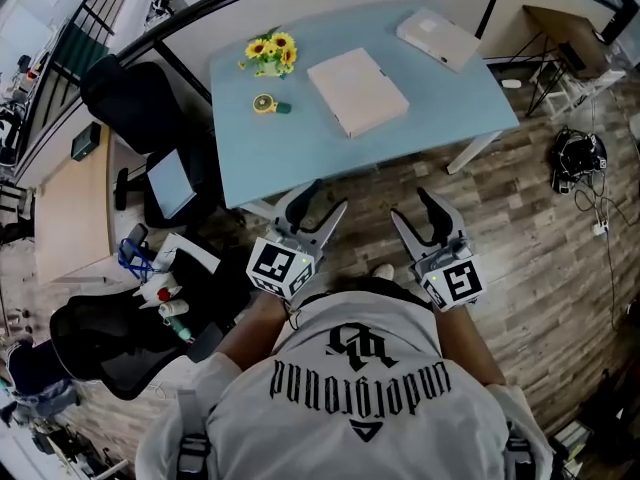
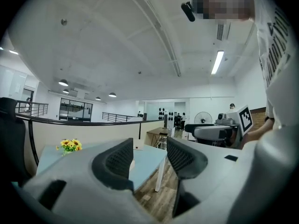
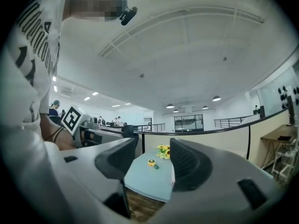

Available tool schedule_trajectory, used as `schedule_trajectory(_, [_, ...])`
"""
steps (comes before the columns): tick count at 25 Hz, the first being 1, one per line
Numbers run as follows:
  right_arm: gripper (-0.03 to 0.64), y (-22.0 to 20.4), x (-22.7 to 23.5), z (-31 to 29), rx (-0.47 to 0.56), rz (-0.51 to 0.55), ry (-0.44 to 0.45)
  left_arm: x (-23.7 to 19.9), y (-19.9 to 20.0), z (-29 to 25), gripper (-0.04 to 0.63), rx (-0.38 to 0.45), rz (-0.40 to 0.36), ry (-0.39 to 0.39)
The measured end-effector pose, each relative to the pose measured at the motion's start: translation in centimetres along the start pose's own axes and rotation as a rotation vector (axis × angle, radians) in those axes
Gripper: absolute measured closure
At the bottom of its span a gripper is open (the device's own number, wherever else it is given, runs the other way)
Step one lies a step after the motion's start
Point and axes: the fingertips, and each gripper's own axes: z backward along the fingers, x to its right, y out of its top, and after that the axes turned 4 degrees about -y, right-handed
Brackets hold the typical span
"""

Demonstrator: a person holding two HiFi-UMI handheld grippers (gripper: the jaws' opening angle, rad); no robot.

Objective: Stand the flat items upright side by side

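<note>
Well ahead of the left tool (image 1: 325, 200) and right tool (image 1: 410, 206), both gaping and empty, the beige box (image 1: 357, 91) and white box (image 1: 438, 38) lie flat, apart, on the table (image 1: 300, 158).

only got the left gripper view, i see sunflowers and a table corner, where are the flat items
Observer: Both lie flat on the blue table: a flat beige item mid-table and a flat white item at its far right corner.
Operator: right tool holding anything
Observer: No. The right tool is open and empty, short of the table's near edge.
Operator: anything else up there
Observer: A small yellow round item sits just on the near side of the sunflowers.
</note>
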Motion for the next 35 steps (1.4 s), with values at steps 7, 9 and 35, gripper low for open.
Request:
schedule_trajectory(7, [0.373, 0.0, 6.0, 1.0, 0.003, -0.024, 0.018, 1.9, 0.8, -6.7, 0.362, 0.003, -0.001, -0.015])
schedule_trajectory(9, [0.373, -0.1, 6.9, 1.0, 0.004, -0.029, 0.021, 2.1, 0.9, -7.9, 0.362, 0.001, -0.002, -0.015])
schedule_trajectory(35, [0.373, -1.0, 17.2, -16.1, -0.047, -0.033, 0.053, -14.0, 2.1, -20.6, 0.361, -0.033, 0.026, 0.02])
